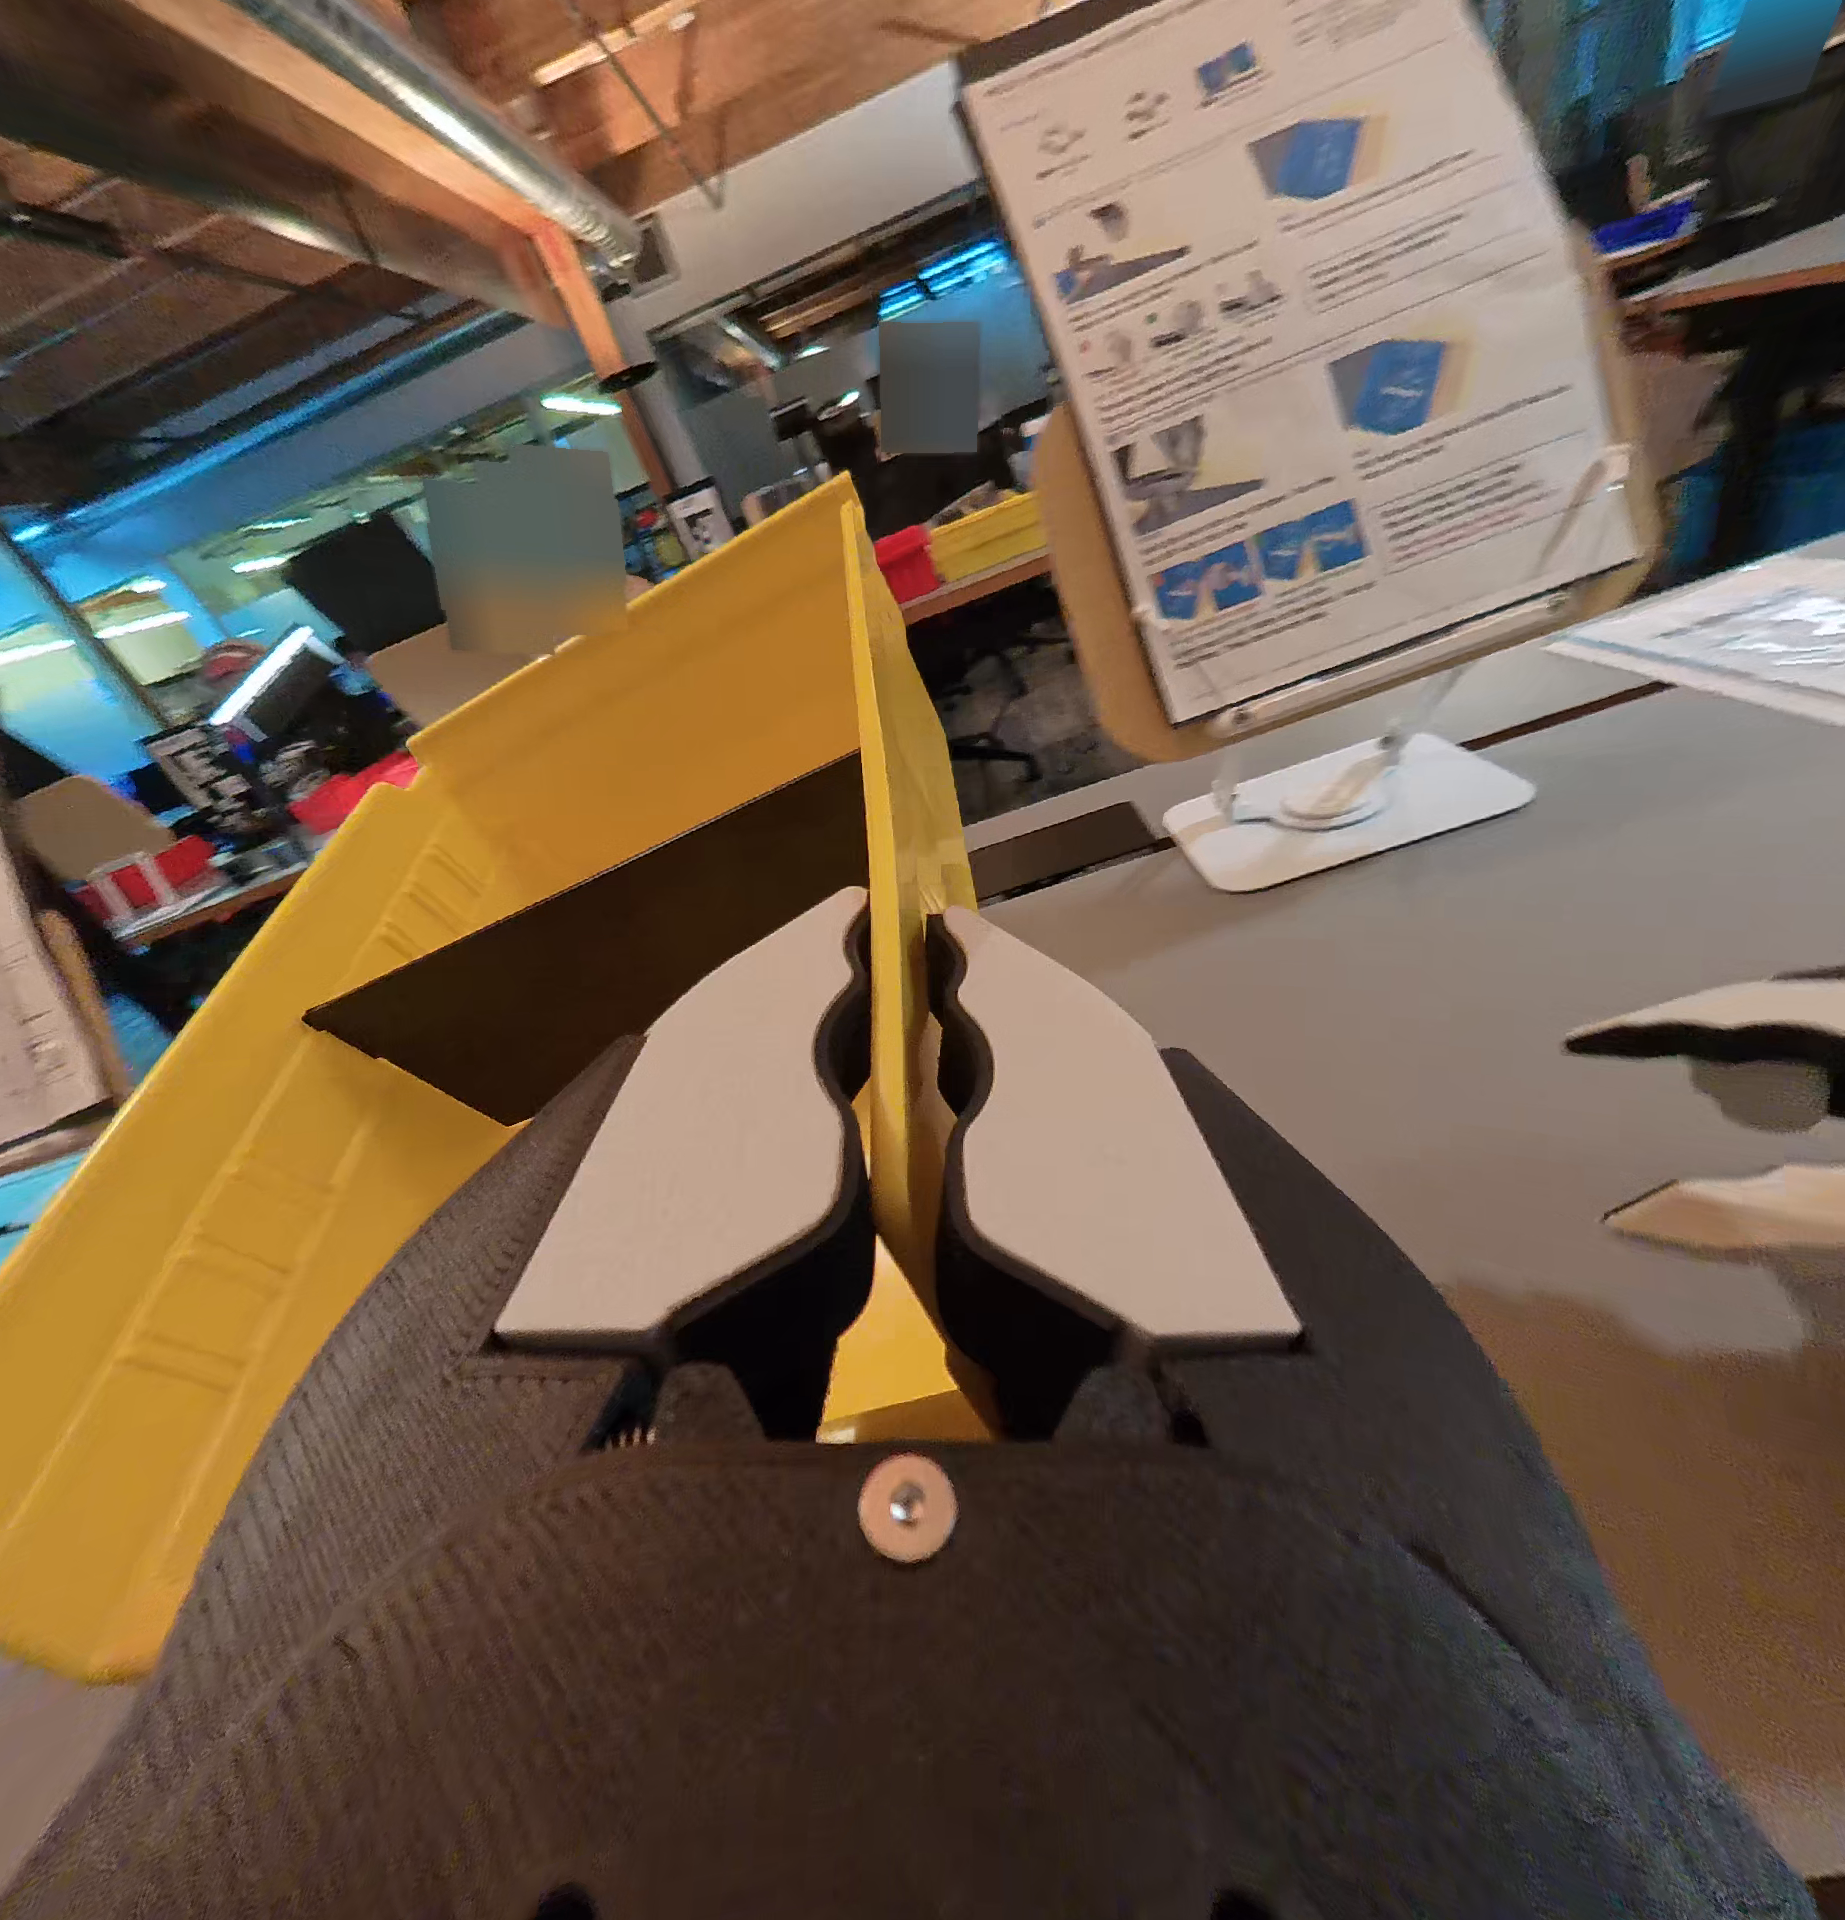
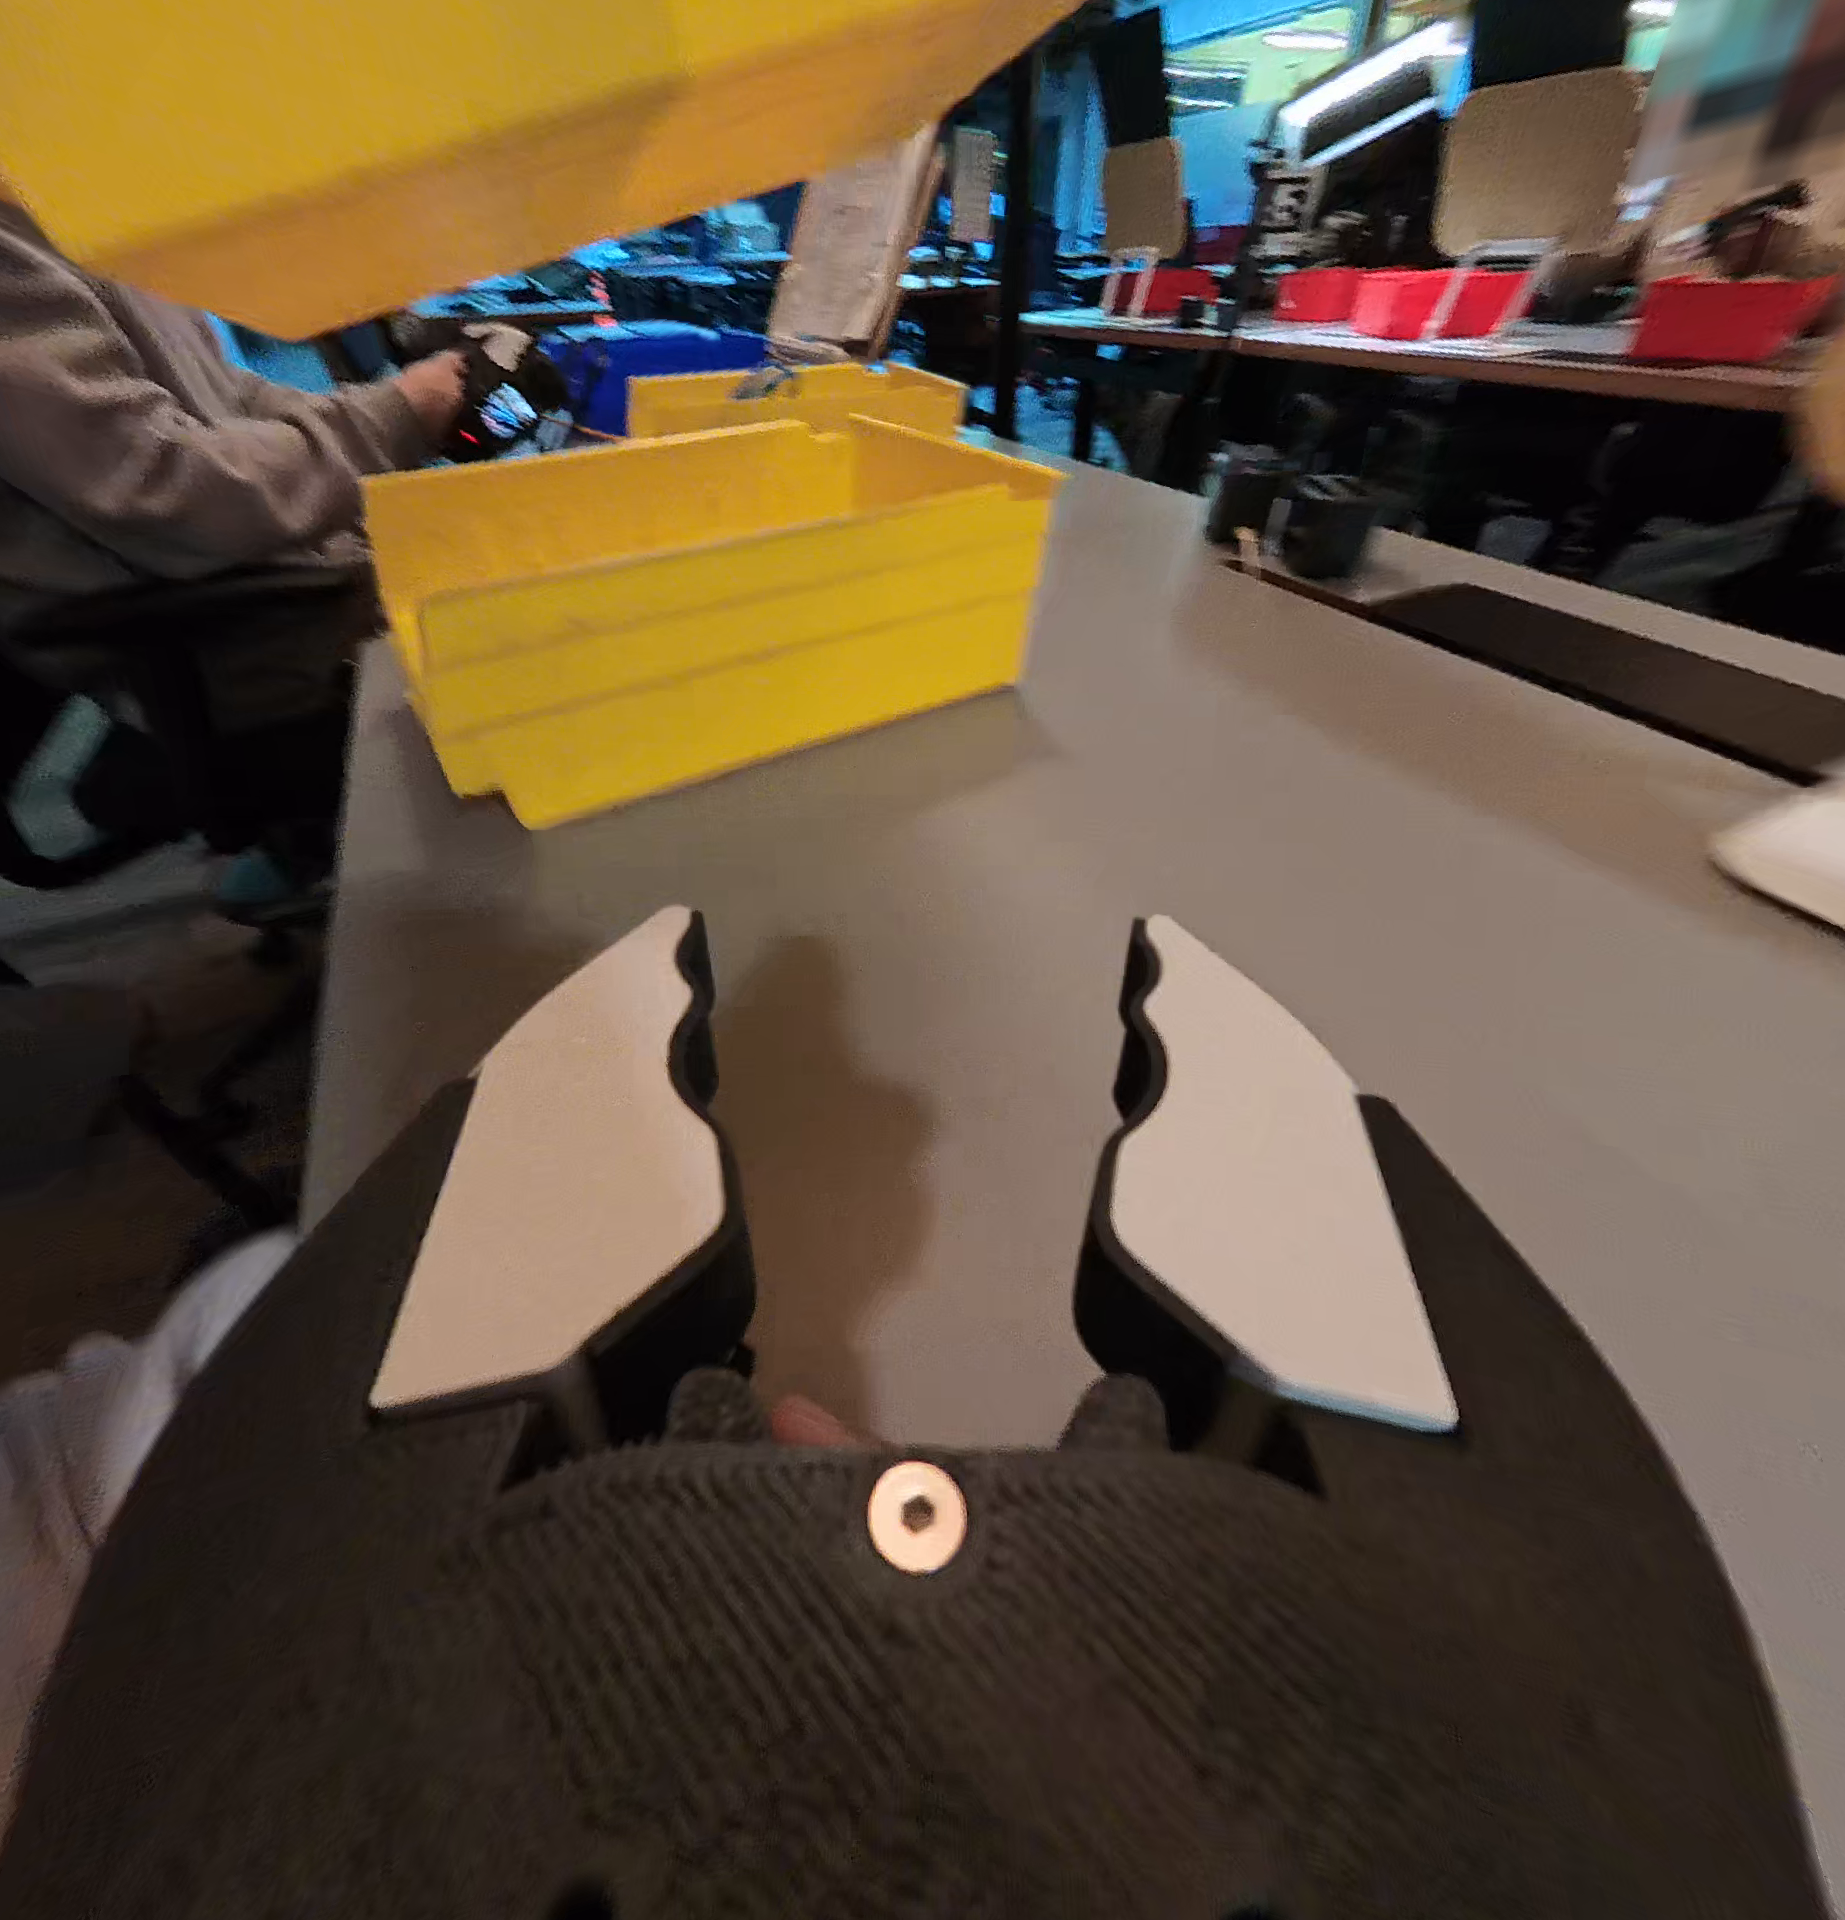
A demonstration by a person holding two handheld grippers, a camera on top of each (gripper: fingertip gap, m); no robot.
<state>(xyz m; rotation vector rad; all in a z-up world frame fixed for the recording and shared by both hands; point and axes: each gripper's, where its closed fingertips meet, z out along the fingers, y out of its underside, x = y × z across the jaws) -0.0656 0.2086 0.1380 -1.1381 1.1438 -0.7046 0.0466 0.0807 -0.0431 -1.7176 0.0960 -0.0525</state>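
My left gripper (image 1: 897, 925) is shut on the side wall of a yellow plastic bin (image 1: 627, 727) and holds it tilted up off the grey table (image 1: 1520, 987). A dark flat panel (image 1: 606, 945) lies inside the bin. The same lifted bin shows blurred at the top left of the right wrist view (image 2: 378, 135). My right gripper (image 2: 913, 935) is open and empty just above the table (image 2: 1209, 831). It also shows at the right edge of the left wrist view (image 1: 1749, 1122). A stack of yellow bins (image 2: 710, 603) stands on the table ahead of it.
A printed sheet on a white stand (image 1: 1313, 343) stands on the table to the right, its base (image 1: 1354, 805) near the bin. A person in a grey sleeve (image 2: 139, 416) sits at the left table edge. Red bins (image 2: 1728, 312) sit on far tables.
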